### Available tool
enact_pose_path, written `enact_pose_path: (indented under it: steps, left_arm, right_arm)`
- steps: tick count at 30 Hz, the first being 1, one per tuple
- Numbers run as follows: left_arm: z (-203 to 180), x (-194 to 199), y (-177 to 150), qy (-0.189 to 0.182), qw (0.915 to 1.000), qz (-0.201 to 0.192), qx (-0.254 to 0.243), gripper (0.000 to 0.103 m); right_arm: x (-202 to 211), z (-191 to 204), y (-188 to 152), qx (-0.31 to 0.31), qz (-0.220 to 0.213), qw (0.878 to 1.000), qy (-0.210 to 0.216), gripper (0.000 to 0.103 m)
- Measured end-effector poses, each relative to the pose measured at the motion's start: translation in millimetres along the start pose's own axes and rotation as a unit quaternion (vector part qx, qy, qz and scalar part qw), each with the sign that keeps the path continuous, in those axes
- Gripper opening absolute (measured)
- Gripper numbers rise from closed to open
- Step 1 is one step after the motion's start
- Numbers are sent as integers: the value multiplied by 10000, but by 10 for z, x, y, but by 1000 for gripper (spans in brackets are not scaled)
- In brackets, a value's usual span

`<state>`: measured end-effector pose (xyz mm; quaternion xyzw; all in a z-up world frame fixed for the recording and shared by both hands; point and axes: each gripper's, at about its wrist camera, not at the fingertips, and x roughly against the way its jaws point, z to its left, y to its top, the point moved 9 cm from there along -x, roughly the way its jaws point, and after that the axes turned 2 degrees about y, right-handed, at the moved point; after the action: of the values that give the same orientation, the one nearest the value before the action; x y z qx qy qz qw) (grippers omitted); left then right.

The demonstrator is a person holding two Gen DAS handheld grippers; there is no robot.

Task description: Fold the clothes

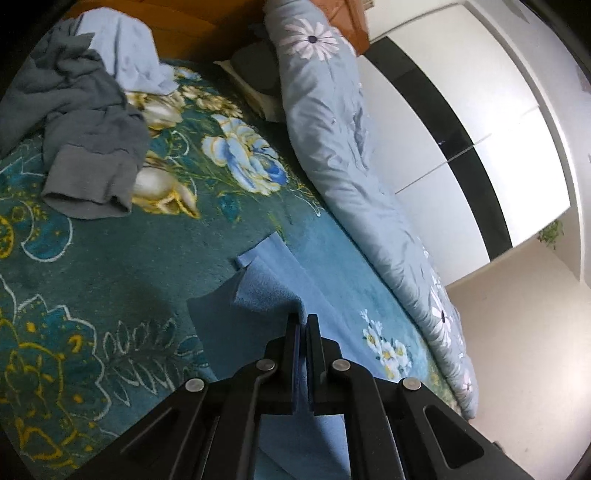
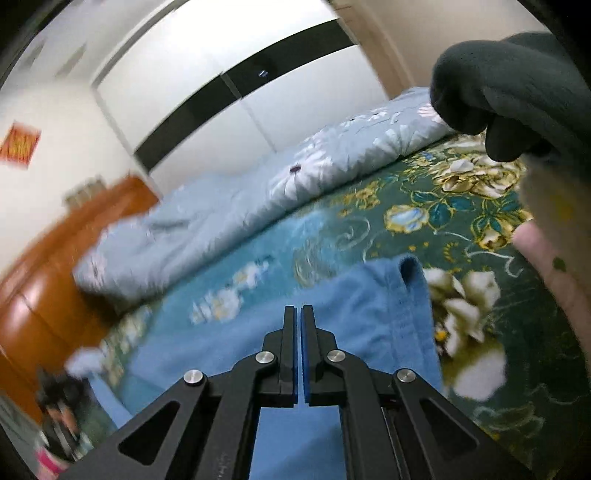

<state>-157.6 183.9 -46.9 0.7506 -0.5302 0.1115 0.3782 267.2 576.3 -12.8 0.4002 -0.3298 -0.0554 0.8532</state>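
Right now both hand-held grippers hang over a bed covered by a teal plush blanket [image 1: 110, 266] patterned with yellow, white and blue flowers. In the left wrist view the left gripper [image 1: 303, 319] has its black jaws pressed together on an edge of a soft blue fleece garment [image 1: 266, 291], the cloth rising in a small peak to the fingertips and a strip of blue showing between the pads. From there the garment spreads flat on the blanket, one folded corner pointing toward the far side.

In the right wrist view the right gripper [image 2: 298, 312] is also clamped, its jaws nearly touching with only a thin blue line between them; whether that line is pad or pinched cloth I cannot tell, though the same blue fleece garment [image 2: 369, 302] lies directly under and just beyond the tips, its hemmed edge curling up on the right. This view is blurred toward the left.

A crumpled grey sweatshirt with a ribbed cuff [image 1: 88, 147] lies at the far left of the bed, well apart from the blue piece, and a pale blue garment [image 1: 129, 55] sits just behind it against the orange wooden headboard [image 1: 192, 33]. A rolled light blue quilt printed with white daisies [image 1: 332, 147] runs along the right side of the bed, beside a white wardrobe with a black stripe [image 1: 461, 122]. A dark sleeve [image 2: 517, 92] and part of a hand [image 2: 554, 273] show at the right edge of the right wrist view
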Motion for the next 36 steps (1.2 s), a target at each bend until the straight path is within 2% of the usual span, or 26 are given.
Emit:
enact_pose_path:
  steps: [6, 8, 9, 10, 11, 15, 19, 22, 27, 30, 33, 36]
  left_arm:
    - [136, 118, -74, 74, 9999, -1, -114, 3]
    - [171, 192, -68, 75, 9999, -46, -88, 3]
    - [190, 221, -67, 73, 9999, -59, -54, 3]
    - [203, 246, -72, 56, 10000, -62, -19, 3]
    - [212, 272, -83, 42, 10000, -65, 5, 3]
    - [224, 366, -140, 32, 10000, -64, 30, 3]
    - [254, 468, -164, 23, 9999, -71, 73, 3]
    - [289, 502, -177, 87, 9999, -71, 28, 3]
    - [351, 445, -166, 154, 9997, -121, 125, 3]
    - [287, 387, -118, 152, 9998, -137, 33, 3]
    - [164, 299, 24, 199, 9996, -184, -48, 3]
    - [36, 133, 197, 375, 9990, -219, -103, 3]
  right_arm:
    - [225, -297, -643, -229, 799, 9963, -221, 2]
    - [284, -427, -838, -401, 998, 9937, -303, 12]
    - [295, -484, -921, -488, 1082, 9923, -340, 30]
    - [294, -529, -991, -624, 1133, 9911, -315, 43]
    - [289, -570, -1059, -779, 1174, 9897, -267, 44]
    - [247, -541, -1119, -1153, 1089, 9873, 109, 45]
    - [124, -357, -1154, -1331, 1194, 9826, 497, 44]
    - [33, -335, -1069, -1383, 1122, 9830, 438, 6]
    - [-83, -178, -836, -1083, 1028, 9883, 301, 4]
    - [-14, -60, -506, -1032, 557, 9921, 437, 4]
    - [-42, 22, -170, -900, 277, 9949, 373, 4]
    - [-259, 143, 107, -667, 298, 9971, 190, 4]
